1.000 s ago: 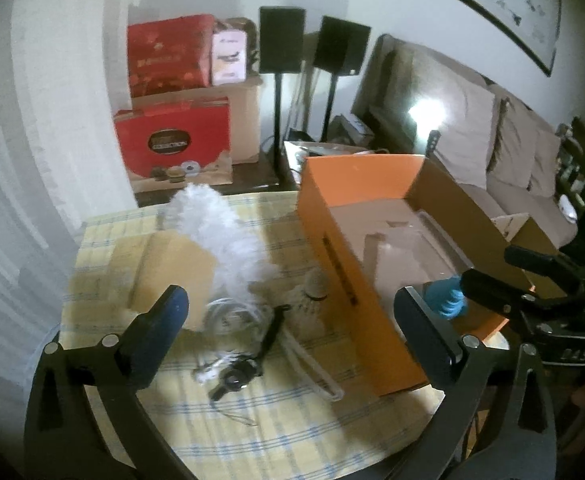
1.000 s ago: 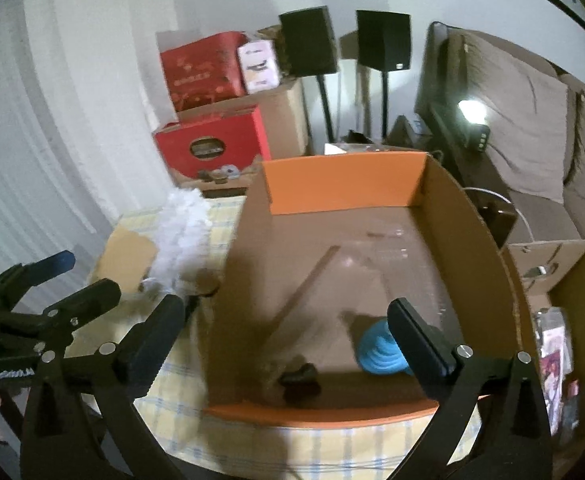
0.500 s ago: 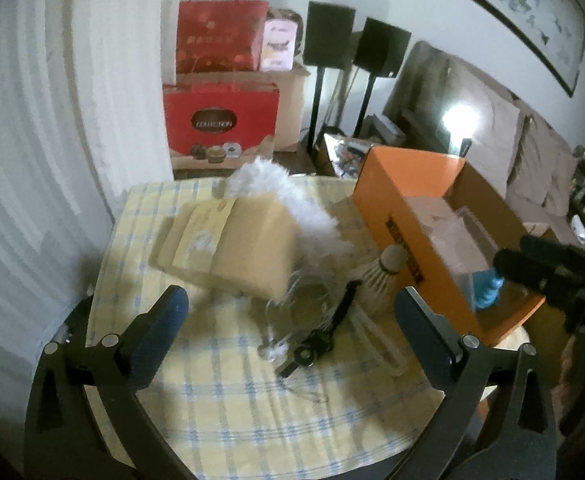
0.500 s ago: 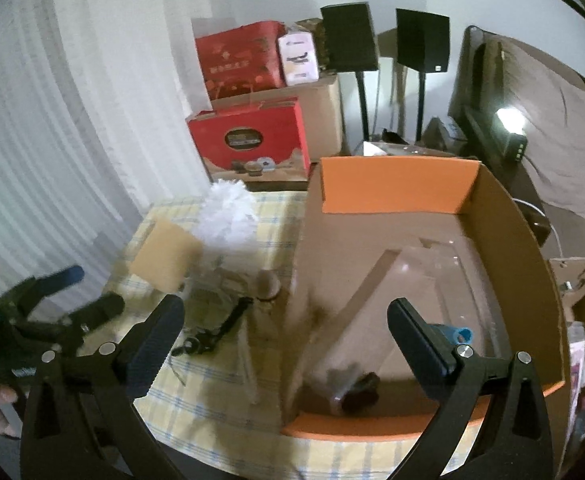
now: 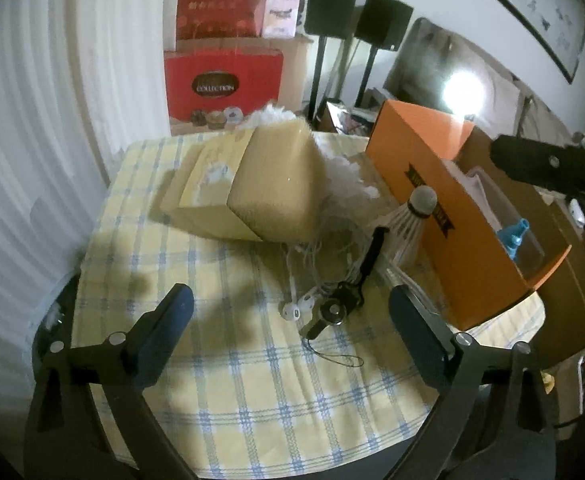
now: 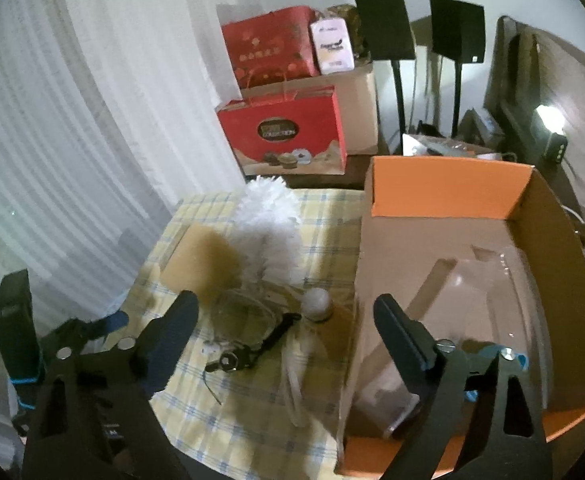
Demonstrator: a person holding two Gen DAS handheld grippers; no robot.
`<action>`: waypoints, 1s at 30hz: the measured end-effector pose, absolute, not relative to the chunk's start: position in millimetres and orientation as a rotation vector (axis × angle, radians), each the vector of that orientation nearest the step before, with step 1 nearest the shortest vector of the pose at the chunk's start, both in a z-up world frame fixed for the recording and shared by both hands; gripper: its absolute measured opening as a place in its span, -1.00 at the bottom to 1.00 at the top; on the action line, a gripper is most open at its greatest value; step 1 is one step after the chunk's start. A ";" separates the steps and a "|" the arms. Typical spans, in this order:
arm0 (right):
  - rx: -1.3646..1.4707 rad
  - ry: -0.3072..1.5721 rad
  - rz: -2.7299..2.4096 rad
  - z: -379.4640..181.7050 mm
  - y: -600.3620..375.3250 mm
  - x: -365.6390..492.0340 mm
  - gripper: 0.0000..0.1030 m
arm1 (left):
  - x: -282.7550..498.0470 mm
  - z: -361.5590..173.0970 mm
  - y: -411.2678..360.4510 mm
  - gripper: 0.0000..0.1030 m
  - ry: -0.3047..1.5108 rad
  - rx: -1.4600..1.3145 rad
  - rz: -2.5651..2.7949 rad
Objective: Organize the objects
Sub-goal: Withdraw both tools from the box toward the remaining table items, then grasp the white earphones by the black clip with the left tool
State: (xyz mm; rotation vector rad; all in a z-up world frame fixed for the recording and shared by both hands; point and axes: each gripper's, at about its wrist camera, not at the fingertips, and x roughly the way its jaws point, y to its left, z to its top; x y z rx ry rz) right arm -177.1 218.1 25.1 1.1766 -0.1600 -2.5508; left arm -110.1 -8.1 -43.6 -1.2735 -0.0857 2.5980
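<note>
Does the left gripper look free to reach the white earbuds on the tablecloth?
Probably yes: the left gripper is open, the earbuds lie uncovered just ahead, though the black strap lies right beside them.

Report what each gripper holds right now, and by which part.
Nothing is held. The left gripper is open above the tablecloth, near the earbuds. The right gripper is open too, empty, beside the orange box.

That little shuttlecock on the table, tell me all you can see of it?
The shuttlecock has a rounded pale cork head and a white feather skirt. It stands tilted, head up, on the checked tablecloth, right against the outer wall of the orange box. A black strap lies beside it. Neither gripper touches it.
</note>
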 end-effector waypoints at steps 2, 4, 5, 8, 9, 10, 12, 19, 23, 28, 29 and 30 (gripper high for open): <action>1.196 -0.168 -2.525 20.9 215.4 -184.0 0.57 | -110.9 -47.6 -8.8 0.82 -0.085 -1.281 2.586; 1.220 -0.144 -2.515 15.6 210.8 -190.7 0.40 | -111.2 -50.5 -8.9 0.80 -0.087 -1.288 2.576; 1.230 -0.123 -2.518 13.0 207.7 -193.4 0.36 | -111.4 -51.5 -9.3 0.80 -0.091 -1.290 2.573; 1.263 -0.076 -2.518 3.6 201.5 -201.4 0.25 | -112.8 -53.8 -10.3 0.80 -0.109 -1.293 2.565; 1.272 -0.070 -2.517 1.0 200.9 -203.3 0.21 | -113.6 -54.4 -10.3 0.80 -0.116 -1.294 2.562; 1.284 -0.063 -2.516 -2.2 200.2 -206.0 0.16 | -114.5 -54.8 -10.2 0.77 -0.120 -1.294 2.559; 1.300 -0.050 -2.515 -7.1 199.3 -209.0 0.10 | -116.4 -55.8 -8.1 0.69 -0.117 -1.294 2.551; 1.282 -0.096 -2.512 -3.4 201.4 -206.4 0.06 | -126.6 -57.8 15.6 0.34 -0.043 -1.276 2.517; 1.287 -0.110 -2.505 -0.4 203.2 -206.6 0.06 | -135.5 -63.5 39.1 0.10 0.018 -1.268 2.472; 1.296 -0.138 -2.495 0.2 207.4 -206.8 0.06 | -149.9 -76.5 65.5 -0.10 0.108 -1.276 2.460; 1.296 -0.144 -2.492 0.0 208.2 -207.6 0.06 | -152.6 -78.7 69.1 -0.11 0.114 -1.282 2.457; 1.296 -0.148 -2.491 0.1 208.7 -207.8 0.06 | -154.6 -80.2 71.9 -0.11 0.116 -1.286 2.454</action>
